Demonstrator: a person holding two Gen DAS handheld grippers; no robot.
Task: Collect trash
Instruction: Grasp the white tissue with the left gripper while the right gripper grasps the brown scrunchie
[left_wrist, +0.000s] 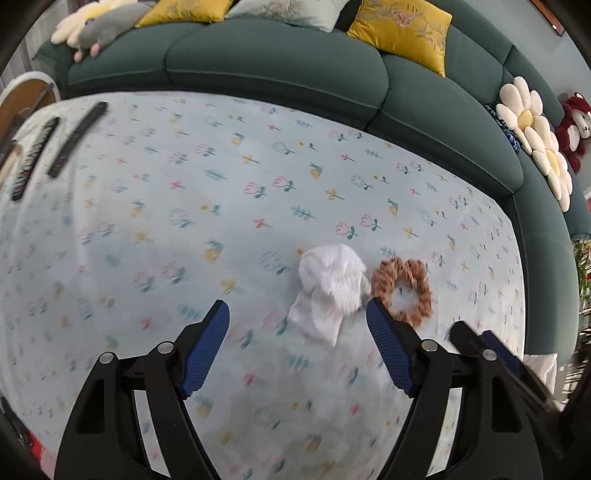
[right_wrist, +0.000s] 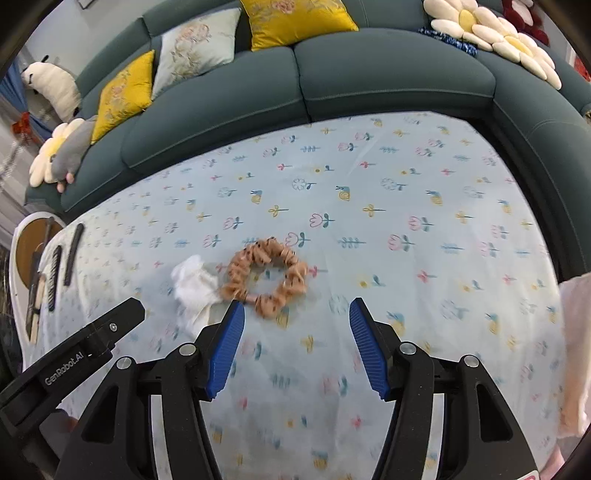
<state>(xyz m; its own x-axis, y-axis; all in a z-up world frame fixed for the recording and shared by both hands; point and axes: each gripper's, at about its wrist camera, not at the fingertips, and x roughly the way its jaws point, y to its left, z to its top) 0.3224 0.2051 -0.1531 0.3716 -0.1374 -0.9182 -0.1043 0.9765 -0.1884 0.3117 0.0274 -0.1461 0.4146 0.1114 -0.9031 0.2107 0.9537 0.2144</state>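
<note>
Left wrist view showed the left gripper (left_wrist: 297, 341) spread wide, empty, short of the crumpled tissue (left_wrist: 330, 288) touching the scrunchie (left_wrist: 402, 290) on the tablecloth (left_wrist: 184, 206); it needed centring over tissue only.

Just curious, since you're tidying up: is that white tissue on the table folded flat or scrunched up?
Scrunched up. The white tissue is a wrinkled, lumpy wad with one loose corner trailing, lying beside the brown scrunchie.

White crumpled tissue (left_wrist: 330, 291); tan scrunchie (right_wrist: 267, 277) with dark dots. Pale blue tablecloth (right_wrist: 369, 192) printed with small flowers; dark green sofa (left_wrist: 273, 62) bearing yellow cushions (left_wrist: 400, 31).
</note>
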